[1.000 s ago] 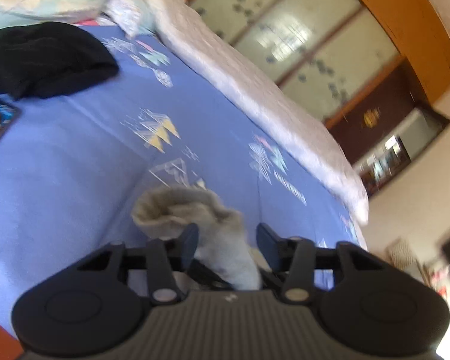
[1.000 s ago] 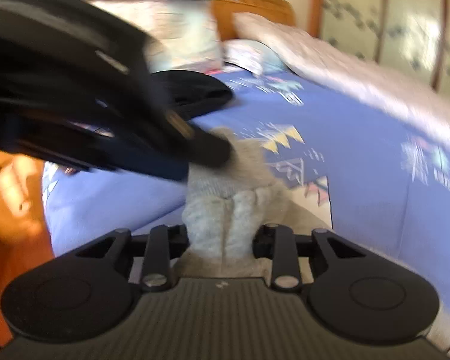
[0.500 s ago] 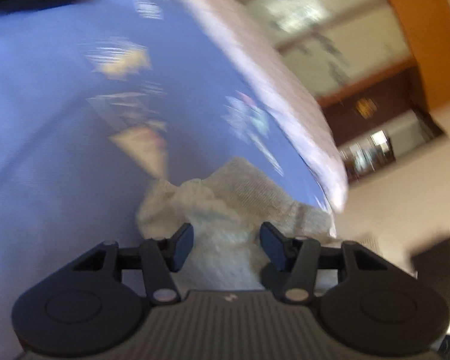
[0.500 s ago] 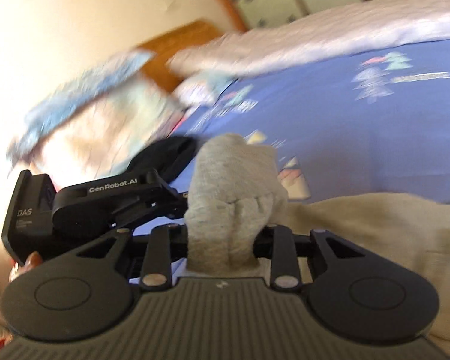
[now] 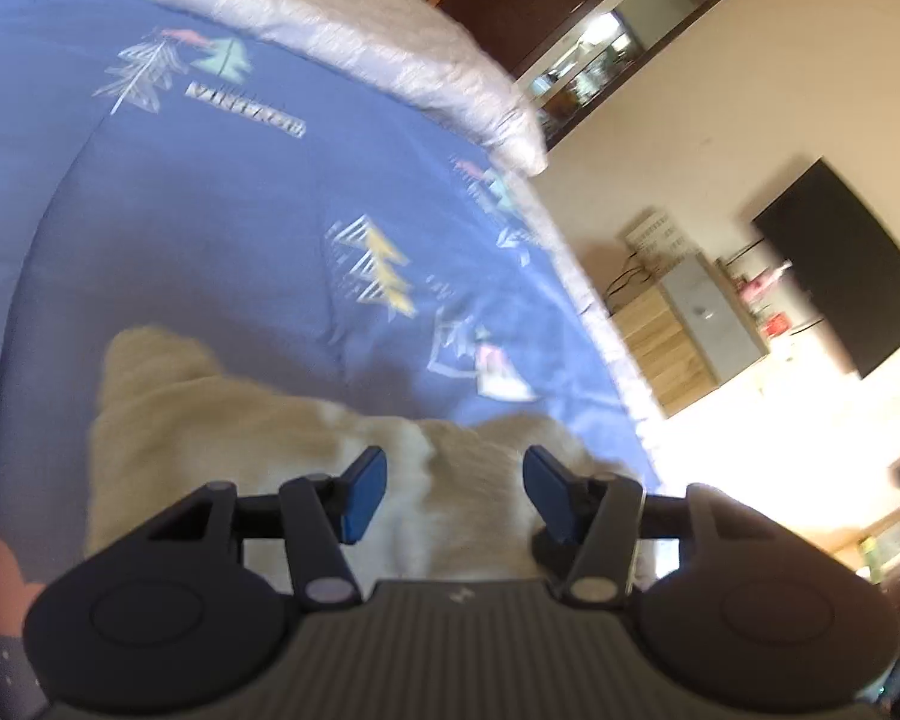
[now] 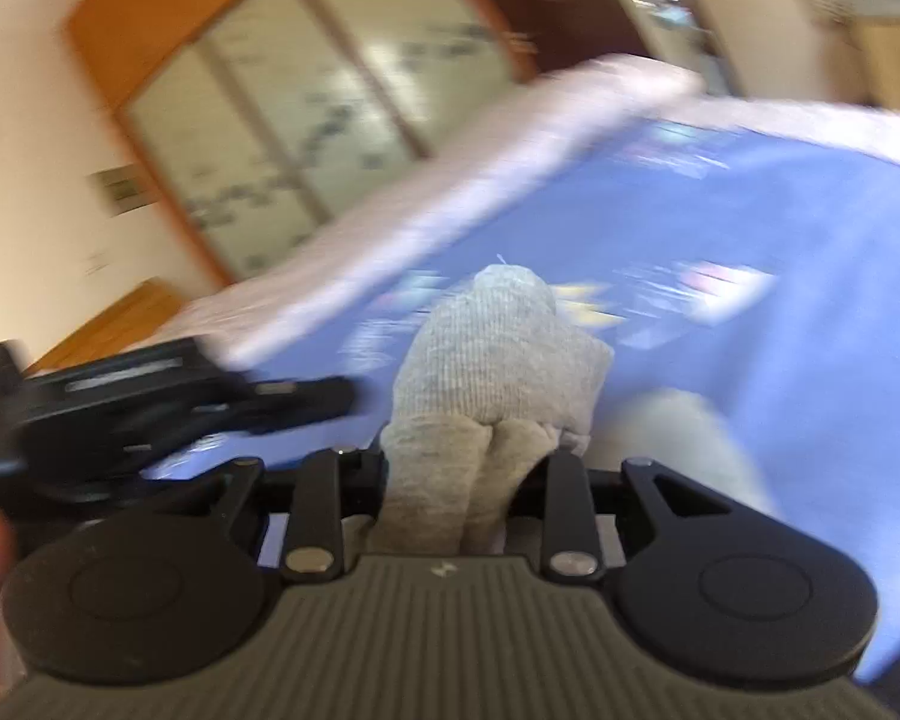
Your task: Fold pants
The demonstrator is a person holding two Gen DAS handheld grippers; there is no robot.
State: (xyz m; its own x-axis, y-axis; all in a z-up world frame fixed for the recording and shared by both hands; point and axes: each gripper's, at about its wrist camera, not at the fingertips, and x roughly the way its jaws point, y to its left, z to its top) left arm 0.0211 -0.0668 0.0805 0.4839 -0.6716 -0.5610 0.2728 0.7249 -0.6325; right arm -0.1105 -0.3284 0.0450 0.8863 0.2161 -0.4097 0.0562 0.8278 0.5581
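The beige-grey pants [image 5: 258, 438] lie on the blue patterned bed cover [image 5: 210, 228]. In the left wrist view my left gripper [image 5: 453, 492] is open, its blue-padded fingers apart just above the cloth, holding nothing. In the right wrist view my right gripper [image 6: 465, 468] is shut on a bunched fold of the pants [image 6: 498, 354], which stands up between the fingers. The left gripper's black body [image 6: 150, 402] shows blurred at the left of that view, beside the held cloth.
A pale pink quilt [image 5: 354, 36] runs along the far side of the bed. The bed's foot edge [image 5: 600, 324] is to the right, with a wooden cabinet [image 5: 672, 348] and a dark screen [image 5: 840, 276] beyond. Sliding wardrobe doors [image 6: 306, 114] stand behind.
My left gripper has let go of the pants and opened, and now points toward the foot of the bed. My right gripper still holds its fold and has swung round.
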